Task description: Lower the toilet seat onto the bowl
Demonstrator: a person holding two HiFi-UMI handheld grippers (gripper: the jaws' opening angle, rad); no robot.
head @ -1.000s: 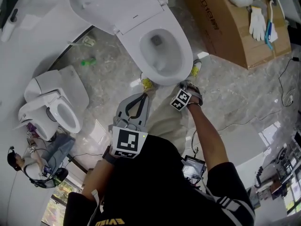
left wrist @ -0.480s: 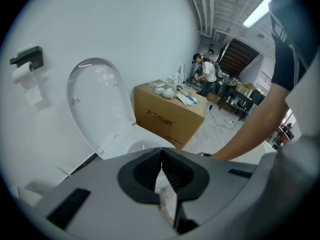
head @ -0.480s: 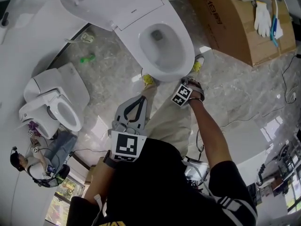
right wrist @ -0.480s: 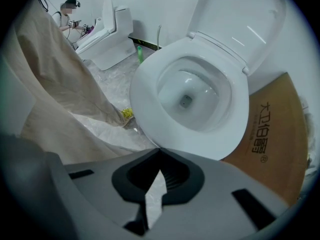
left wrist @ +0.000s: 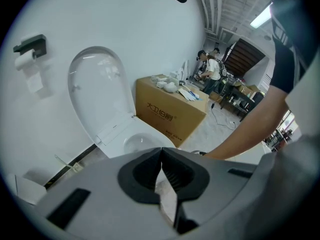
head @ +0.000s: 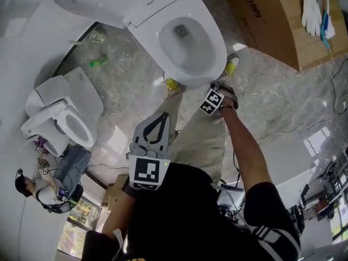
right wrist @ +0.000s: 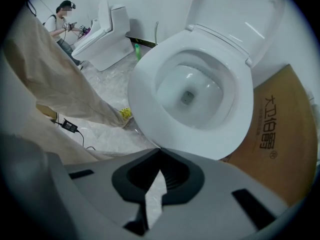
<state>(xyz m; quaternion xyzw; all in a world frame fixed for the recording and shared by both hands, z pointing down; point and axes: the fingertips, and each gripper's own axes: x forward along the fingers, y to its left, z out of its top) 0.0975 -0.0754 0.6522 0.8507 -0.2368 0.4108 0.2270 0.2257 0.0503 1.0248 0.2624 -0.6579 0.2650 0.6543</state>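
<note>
The white toilet (head: 190, 42) stands ahead, its seat ring (right wrist: 150, 104) lying flat on the bowl and its lid (head: 114, 1) upright against the wall. My left gripper (head: 162, 118) hangs above my trouser leg, short of the bowl's front, with its jaws shut and nothing in them; its tips (left wrist: 161, 150) meet in the left gripper view. By the bowl's front rim, my right gripper (head: 220, 88) points down, also shut and holding nothing; its tips (right wrist: 160, 150) sit just before the seat ring's front edge.
A cardboard box (head: 272, 20) with gloves (head: 312, 12) on top stands right of the toilet. A second toilet (head: 60, 124) and a seated person (head: 49, 184) are at the left. A green bottle (head: 98, 64) and cables (head: 283, 135) lie on the marble floor.
Both grippers have sunk a little, still shut. The toilet has slid up and left in the head view.
</note>
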